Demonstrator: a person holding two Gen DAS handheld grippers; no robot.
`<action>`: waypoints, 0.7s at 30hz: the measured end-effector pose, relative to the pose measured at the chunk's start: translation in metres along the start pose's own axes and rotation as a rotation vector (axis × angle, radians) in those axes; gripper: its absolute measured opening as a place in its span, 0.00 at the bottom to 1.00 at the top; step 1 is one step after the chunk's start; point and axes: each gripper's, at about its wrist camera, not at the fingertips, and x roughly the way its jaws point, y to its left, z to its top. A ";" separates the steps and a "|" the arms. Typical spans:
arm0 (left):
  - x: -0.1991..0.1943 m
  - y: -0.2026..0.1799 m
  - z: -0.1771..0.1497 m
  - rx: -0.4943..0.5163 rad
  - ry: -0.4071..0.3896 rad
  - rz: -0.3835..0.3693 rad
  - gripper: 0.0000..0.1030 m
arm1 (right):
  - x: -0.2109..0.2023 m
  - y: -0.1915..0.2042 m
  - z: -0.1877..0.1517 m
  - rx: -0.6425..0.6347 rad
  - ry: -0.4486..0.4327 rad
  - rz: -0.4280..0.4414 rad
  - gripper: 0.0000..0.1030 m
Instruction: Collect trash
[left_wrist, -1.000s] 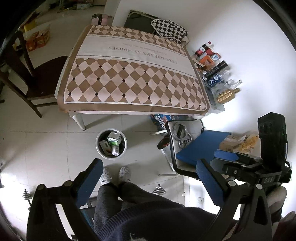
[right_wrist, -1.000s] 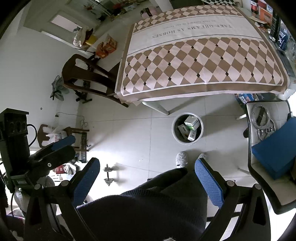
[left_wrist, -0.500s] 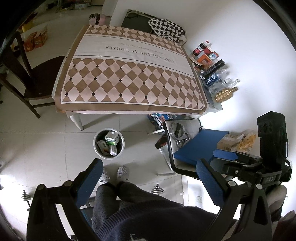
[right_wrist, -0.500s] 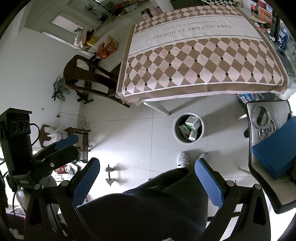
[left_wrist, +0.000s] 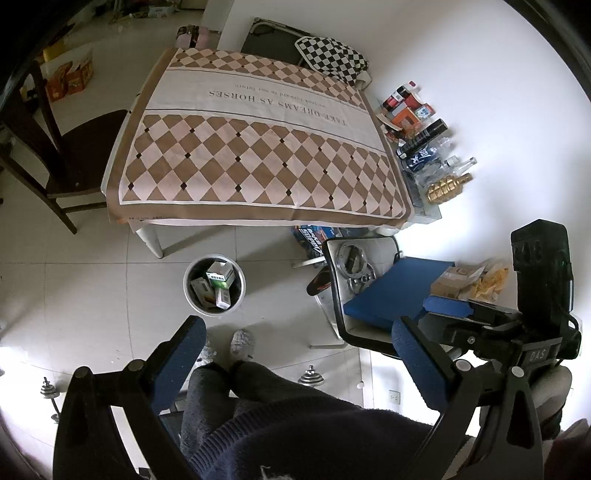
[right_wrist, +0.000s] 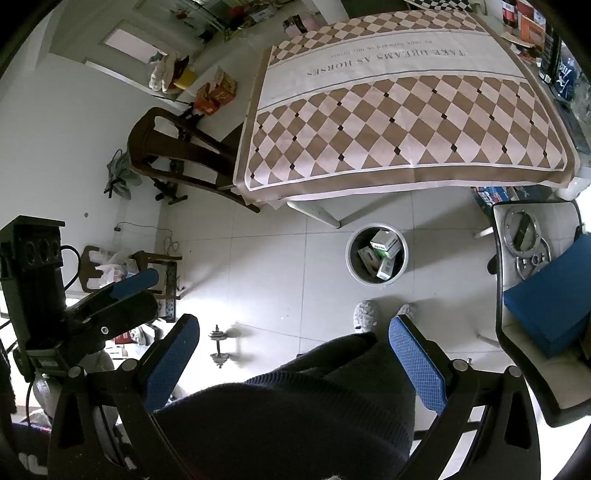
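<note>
A round grey trash bin (left_wrist: 236, 300) stands on the tiled floor by the table's near edge, holding several small cardboard boxes (left_wrist: 220, 275). It also shows in the right wrist view (right_wrist: 352, 264). My left gripper (left_wrist: 297, 354) is open and empty, held high above the floor over the person's legs. My right gripper (right_wrist: 295, 350) is open and empty too, at a similar height. Each gripper appears at the edge of the other's view. The table (left_wrist: 177, 212) wears a brown and cream checked cloth.
A dark wooden chair (left_wrist: 79, 155) stands left of the table. Bottles and boxes (left_wrist: 417, 122) line the wall to the right. A chair with a blue cushion (left_wrist: 391, 291) and metal rings stands at the right. Small dumbbells (right_wrist: 218, 345) lie on the floor.
Both views have drifted slightly; the table and bin sit a little further left and up in the left wrist view. Both grippers stay open and empty.
</note>
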 end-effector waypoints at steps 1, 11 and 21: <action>0.000 -0.001 0.000 -0.001 0.000 -0.001 1.00 | 0.000 0.000 0.000 0.001 -0.001 0.000 1.00; -0.001 -0.002 -0.001 0.002 0.000 -0.003 1.00 | -0.004 0.000 0.002 -0.009 0.003 0.002 1.00; -0.001 0.003 0.000 0.002 0.001 -0.004 1.00 | -0.007 -0.001 0.000 -0.011 0.005 0.005 1.00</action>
